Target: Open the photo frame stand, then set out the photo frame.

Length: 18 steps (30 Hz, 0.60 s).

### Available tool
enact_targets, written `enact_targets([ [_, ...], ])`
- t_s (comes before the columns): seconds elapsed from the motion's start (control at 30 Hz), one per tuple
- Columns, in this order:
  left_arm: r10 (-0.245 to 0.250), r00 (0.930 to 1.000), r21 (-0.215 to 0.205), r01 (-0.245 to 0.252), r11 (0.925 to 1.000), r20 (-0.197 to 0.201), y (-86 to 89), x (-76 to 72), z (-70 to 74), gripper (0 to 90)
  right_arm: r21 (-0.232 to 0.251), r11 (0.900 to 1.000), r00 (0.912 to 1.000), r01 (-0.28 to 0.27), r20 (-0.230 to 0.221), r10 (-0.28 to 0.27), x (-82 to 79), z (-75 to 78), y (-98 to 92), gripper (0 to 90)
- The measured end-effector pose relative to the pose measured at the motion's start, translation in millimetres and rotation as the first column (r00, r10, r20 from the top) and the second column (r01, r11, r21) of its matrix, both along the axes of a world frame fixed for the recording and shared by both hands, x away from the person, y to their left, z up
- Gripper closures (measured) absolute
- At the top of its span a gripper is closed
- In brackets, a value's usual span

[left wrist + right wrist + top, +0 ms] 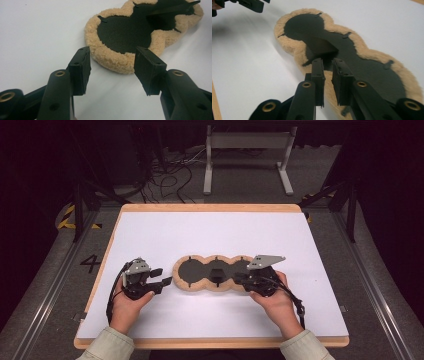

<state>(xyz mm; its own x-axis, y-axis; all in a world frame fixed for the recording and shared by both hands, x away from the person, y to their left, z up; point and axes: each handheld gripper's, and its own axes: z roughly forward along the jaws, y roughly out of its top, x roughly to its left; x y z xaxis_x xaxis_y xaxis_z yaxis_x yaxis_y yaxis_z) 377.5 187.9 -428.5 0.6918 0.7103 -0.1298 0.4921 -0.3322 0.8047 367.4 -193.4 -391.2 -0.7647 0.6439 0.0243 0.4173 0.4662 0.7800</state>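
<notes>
A three-lobed pad [190, 287] with a tan fleece rim [112, 57] and a black middle lies flat on the white table top. My left gripper [162, 276] is open just off the pad's left lobe, and its jaws [112, 72] hold nothing. My right gripper [237, 277] reaches in from the pad's right end. Its jaws [328, 75] are nearly together on a black flap [322, 46] that stands up from the middle lobe. The same raised flap [170, 10] shows at the top right of the left gripper view.
The white board has a wooden edge [210, 207]. Behind the table a white metal stand [247, 140] and loose cables [170, 175] sit on the grey floor. Yellow-black tape [67, 217] marks the floor at the left.
</notes>
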Motion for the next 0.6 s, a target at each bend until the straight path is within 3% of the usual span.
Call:
enact_targets([
  [0.27,-0.015,0.9999,-0.004,0.015,0.9999,-0.008,-1.7,-0.5,5.0,44.8,0.006,0.999,0.9991,0.039,0.013,-0.039,-0.1,11.1,-23.2,71.6],
  [0.37,-0.021,0.9998,0.005,0.021,0.9998,0.004,-3.2,-1.2,6.4,43.4,0.007,0.998,0.9984,0.056,0.013,-0.056,1.1,12.9,-27.5,67.8],
  [0.47,-0.019,0.9996,-0.01,0.019,0.9998,0.022,-3.8,-1.9,10.8,45.0,-0.034,0.996,0.9961,0.083,0.033,-0.082,2.0,13.2,-29.8,64.9],
  [0.6,-0.022,0.9991,-0.018,0.023,0.9996,0.036,-4.0,-1.1,12.8,44.8,-0.03,0.995,0.9947,0.097,0.037,-0.096,3.7,13.4,-35.5,60.1],
])
